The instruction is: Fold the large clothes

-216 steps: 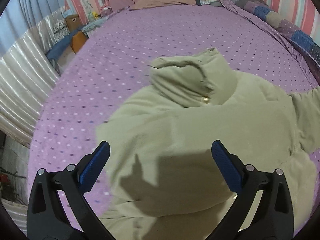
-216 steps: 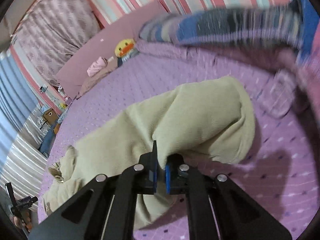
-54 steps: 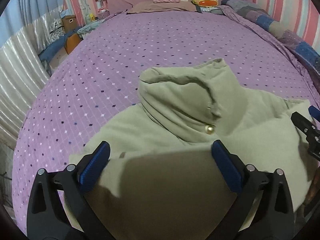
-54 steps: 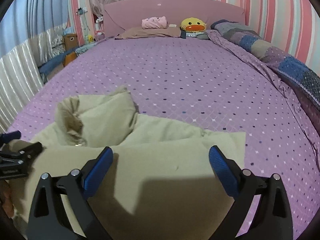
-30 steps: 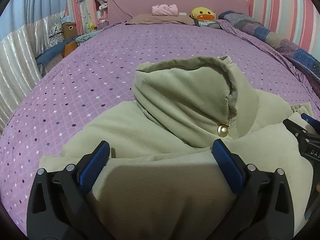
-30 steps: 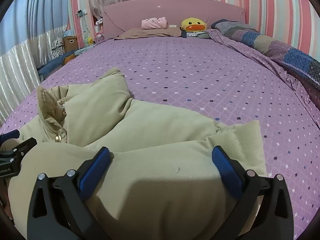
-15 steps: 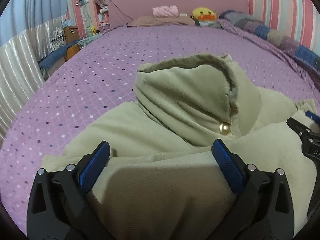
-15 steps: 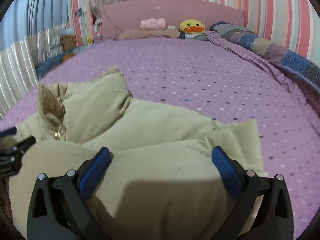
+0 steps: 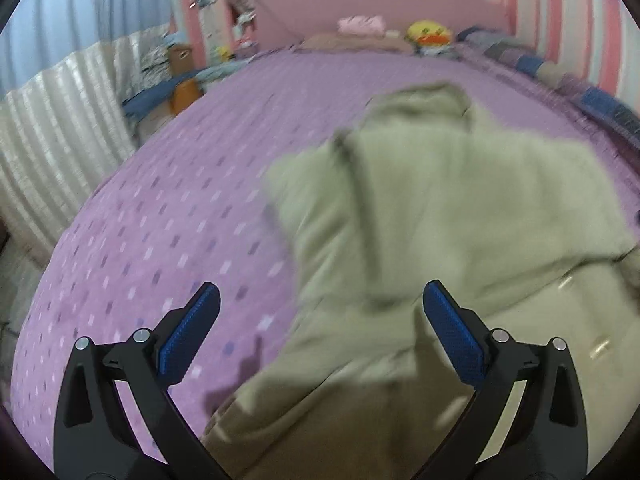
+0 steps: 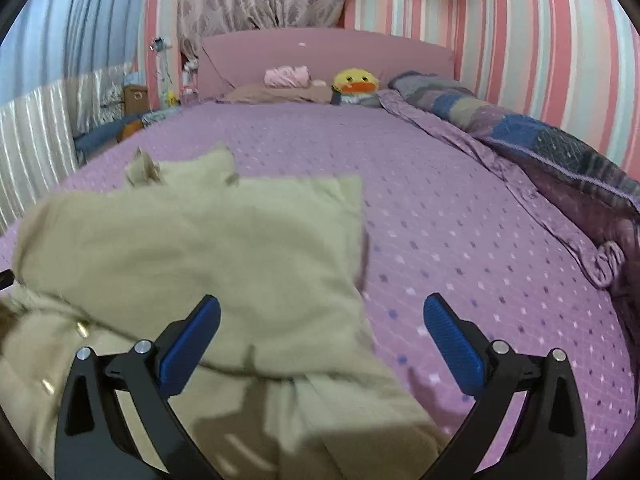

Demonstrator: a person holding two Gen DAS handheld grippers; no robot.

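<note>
Folded beige jacket (image 9: 460, 208) on purple bedspread (image 10: 440, 208); left gripper (image 9: 320, 340) and right gripper (image 10: 320, 344) above near edge, fingers spread, empty.

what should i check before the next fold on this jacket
1. Left claw open and empty: ok.
2. Right claw open and empty: ok.
3. Jacket lying on the bed, clear of the rolled quilt: ok.
4. Folded top layer lying flat: cannot tell, both views are blurred.
5. Snaps showing on the layer underneath, so the front may be gaping: cannot tell.
6. Free bed space beyond the jacket, up to the duck toy: ok.
</note>
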